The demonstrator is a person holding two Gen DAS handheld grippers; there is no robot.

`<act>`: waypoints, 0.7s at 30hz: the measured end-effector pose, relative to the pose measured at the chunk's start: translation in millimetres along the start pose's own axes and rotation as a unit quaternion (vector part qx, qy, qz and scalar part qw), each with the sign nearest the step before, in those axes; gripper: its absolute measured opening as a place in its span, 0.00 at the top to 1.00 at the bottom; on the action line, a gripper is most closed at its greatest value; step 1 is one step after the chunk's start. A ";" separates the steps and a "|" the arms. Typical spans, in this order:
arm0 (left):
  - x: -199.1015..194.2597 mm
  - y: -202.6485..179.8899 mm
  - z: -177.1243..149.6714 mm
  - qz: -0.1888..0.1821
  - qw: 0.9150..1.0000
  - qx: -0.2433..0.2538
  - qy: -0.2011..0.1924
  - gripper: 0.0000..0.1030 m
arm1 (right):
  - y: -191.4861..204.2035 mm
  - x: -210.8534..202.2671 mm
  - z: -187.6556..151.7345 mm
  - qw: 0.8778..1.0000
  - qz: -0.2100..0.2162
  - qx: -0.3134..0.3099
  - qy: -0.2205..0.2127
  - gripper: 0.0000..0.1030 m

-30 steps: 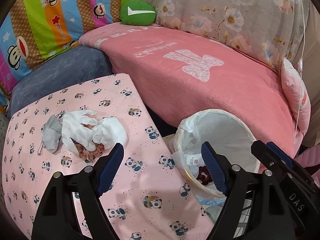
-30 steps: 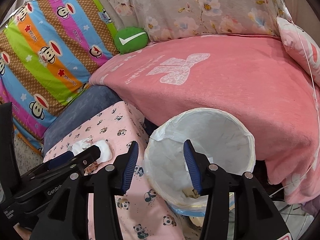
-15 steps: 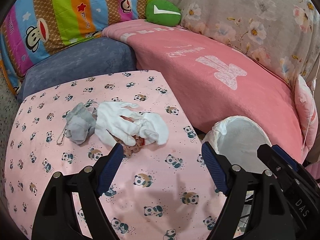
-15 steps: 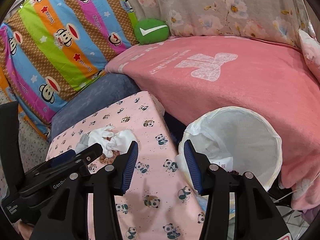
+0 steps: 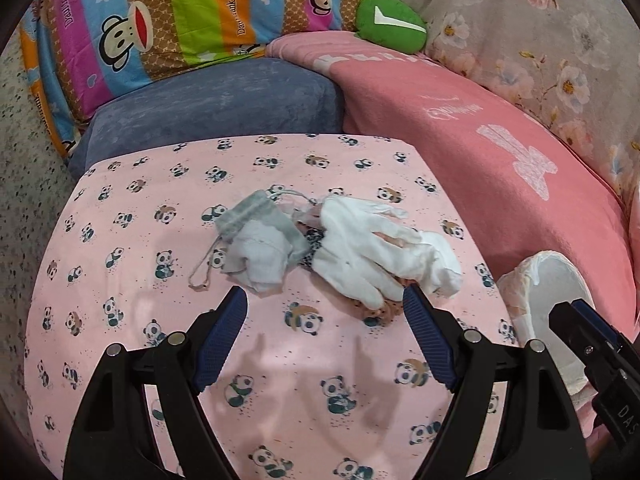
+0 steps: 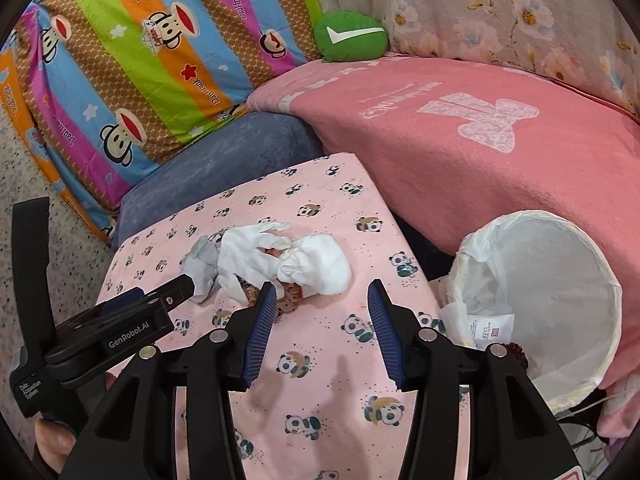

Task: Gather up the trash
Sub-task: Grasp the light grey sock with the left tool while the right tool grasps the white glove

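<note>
While both claws hang empty above the pink panda-print cloth covering the worktop, we list what lies there: a crumpled white fabric glove, a wadded white tissue touching its right end, a grey-and-white drawstring pouch just beside its left end, and a brown patterned scrap half buried under the glove. We hold the left claw with its blue-padded jaws wide apart, nothing between them, short of the heap. We hold the right claw at a narrower gap, likewise empty, just before the tissue. Destination: a round bin lined with a white plastic bag, standing off the worktop's right edge against the pink blanket, with some rubbish already inside. Hazards, as we judge them: the items overlap, so a pinch on the glove could drag the pouch or the scrap along and drop it short of the bin; the pouch's thin cord may snag a finger; a low grab may gather the panda cloth itself; and the two claws, working close together, could knock one another.
</note>
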State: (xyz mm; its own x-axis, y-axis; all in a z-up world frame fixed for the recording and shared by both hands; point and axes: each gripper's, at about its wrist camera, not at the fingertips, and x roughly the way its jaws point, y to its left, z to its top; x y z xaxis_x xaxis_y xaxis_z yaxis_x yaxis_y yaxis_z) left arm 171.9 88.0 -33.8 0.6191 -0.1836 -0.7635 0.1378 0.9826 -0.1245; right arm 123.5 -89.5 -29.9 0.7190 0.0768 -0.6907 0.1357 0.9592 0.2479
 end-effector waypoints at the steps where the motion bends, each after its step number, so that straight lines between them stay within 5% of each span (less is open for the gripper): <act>1: 3.3 5.6 1.3 0.003 1.000 -0.004 0.002 0.26 | 5.1 7.3 1.2 1.000 0.003 -0.002 0.004 0.52; 15: 61.7 54.2 26.1 -0.012 0.999 -0.027 0.025 0.27 | 56.9 107.7 27.9 0.998 0.042 -0.027 0.043 0.52; 21: 81.3 61.2 22.2 -0.047 0.997 -0.034 0.054 0.49 | 73.9 147.2 30.3 0.996 0.035 -0.044 0.068 0.52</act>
State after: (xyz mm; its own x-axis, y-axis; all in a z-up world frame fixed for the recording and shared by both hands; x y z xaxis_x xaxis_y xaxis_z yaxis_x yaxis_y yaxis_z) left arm 247.8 132.5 -89.4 0.5179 -0.2752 -0.8099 0.1365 0.9613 -0.2393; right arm 260.0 -15.6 -92.7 0.6252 0.1745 -0.7607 0.0235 0.9700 0.2418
